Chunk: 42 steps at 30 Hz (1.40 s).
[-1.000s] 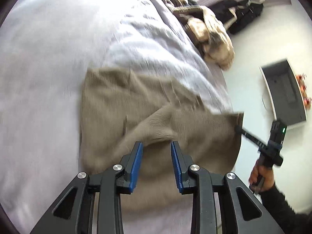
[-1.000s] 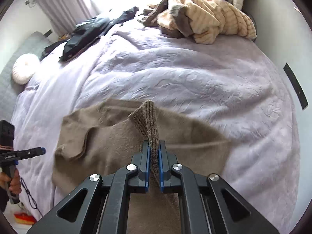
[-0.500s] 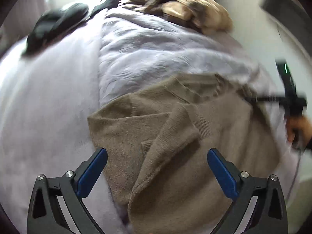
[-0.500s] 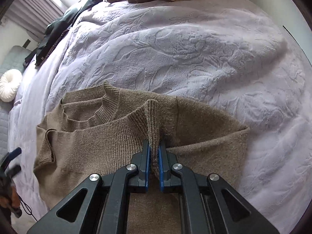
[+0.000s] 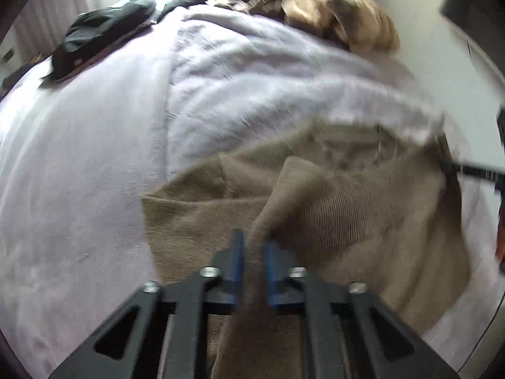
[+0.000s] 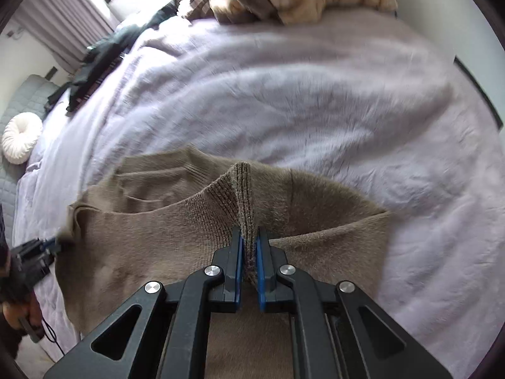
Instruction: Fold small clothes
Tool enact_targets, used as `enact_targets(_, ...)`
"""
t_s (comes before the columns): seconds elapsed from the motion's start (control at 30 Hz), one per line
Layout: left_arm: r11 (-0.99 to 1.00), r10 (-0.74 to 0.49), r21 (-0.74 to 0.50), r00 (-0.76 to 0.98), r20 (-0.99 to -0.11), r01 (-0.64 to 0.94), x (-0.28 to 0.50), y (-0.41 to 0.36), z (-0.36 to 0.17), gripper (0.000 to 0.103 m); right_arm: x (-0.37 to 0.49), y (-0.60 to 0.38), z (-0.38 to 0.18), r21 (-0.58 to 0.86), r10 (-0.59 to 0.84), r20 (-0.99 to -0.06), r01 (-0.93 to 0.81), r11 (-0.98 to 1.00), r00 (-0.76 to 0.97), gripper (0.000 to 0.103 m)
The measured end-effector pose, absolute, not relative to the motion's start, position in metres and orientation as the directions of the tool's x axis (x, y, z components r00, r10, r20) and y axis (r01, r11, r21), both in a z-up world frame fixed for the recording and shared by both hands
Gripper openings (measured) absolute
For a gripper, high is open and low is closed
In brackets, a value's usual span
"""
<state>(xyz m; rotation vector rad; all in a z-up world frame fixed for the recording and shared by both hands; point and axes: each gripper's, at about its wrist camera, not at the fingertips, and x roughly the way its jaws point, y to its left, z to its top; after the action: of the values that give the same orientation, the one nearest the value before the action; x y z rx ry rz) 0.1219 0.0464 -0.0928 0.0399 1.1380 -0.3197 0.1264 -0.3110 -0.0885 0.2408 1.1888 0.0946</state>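
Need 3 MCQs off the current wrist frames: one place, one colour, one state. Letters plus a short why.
1. Where does the brown sweater lie?
A. on the lilac bedspread
B. on the floor
C. on a chair

2. What colour are the pads of the right gripper?
A. red
B. blue
C. white

3. How does the left gripper stand?
A. wide open above the sweater
B. shut on nothing
C. shut on a fold of the sweater

Answers:
1 A: the bedspread shows around the sweater's far edges in both wrist views.
2 B: blue pads line the inner faces of the black fingers.
3 C: its jaws have just been closing, and a ridge of brown knit runs between the pads.
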Motion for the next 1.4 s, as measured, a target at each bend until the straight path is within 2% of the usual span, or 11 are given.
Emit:
enact_targets(0.1,0.954,-0.280,-0.206,0.414,-0.866,0.216,0.128,0.065,-0.076,0.007,0.115,-0.309,-0.060,0.213,0.181,-0.879,0.024,0.977,0.440,0.008)
enact_targets(0.2,0.957,-0.265,-0.187,0.413,-0.871,0.220,0.144,0.060,-0.082,0.007,0.125,-0.313,-0.048,0.202,0.173,-0.869,0.013,0.979,0.464,0.008)
enact_targets(0.57,0.977,-0.155,-0.086,0.370,-0.916,0.194,0.182,0.036,-0.140,0.007,0.165,-0.338,-0.134,0.224,0.167,-0.932,0.151,0.963,0.322,0.009)
enact_targets(0.63,0.984,-0.112,-0.052,0.375,-0.920,0.168,0.180,0.040,-0.143,0.019,0.165,-0.340,-0.135,0.236,0.177,-0.930,0.156,0.959,0.322,0.009)
enact_targets(0.7,0.992,-0.057,-0.008,0.383,-0.922,0.127,0.180,0.047,-0.142,0.066,0.162,-0.343,-0.132,0.230,0.170,-0.931,0.156,0.960,0.323,0.023)
enact_targets(0.73,0.995,-0.001,0.038,0.402,-0.916,0.090,0.178,0.055,-0.139,0.074,0.160,-0.347,-0.129,0.217,0.154,-0.933,0.166,0.962,0.325,0.031)
enact_targets(0.77,0.996,0.009,0.045,0.411,-0.912,0.078,0.176,0.061,-0.136,0.075,0.158,-0.351,-0.126,0.202,0.136,-0.936,0.181,0.962,0.326,0.042)
enact_targets(0.8,0.997,0.005,0.038,0.407,-0.913,0.072,0.175,0.068,-0.135,0.075,0.155,-0.356,-0.124,0.195,0.122,-0.937,0.199,0.961,0.329,0.043)
enact_targets(1.03,0.998,-0.049,-0.032,0.385,-0.922,0.050,0.151,0.100,-0.108,0.075,0.119,-0.388,-0.102,0.220,0.092,-0.927,0.329,0.918,0.362,0.043)
enact_targets(1.23,0.985,-0.151,-0.109,0.351,-0.924,0.136,0.112,0.075,-0.104,0.075,0.073,-0.349,-0.092,0.345,0.249,-0.895,0.219,0.913,0.370,0.043)
enact_targets(1.4,0.988,-0.118,-0.089,0.253,-0.960,0.124,0.080,0.071,-0.138,0.075,0.041,-0.318,-0.120,0.299,0.250,-0.933,0.169,0.939,0.258,0.043)
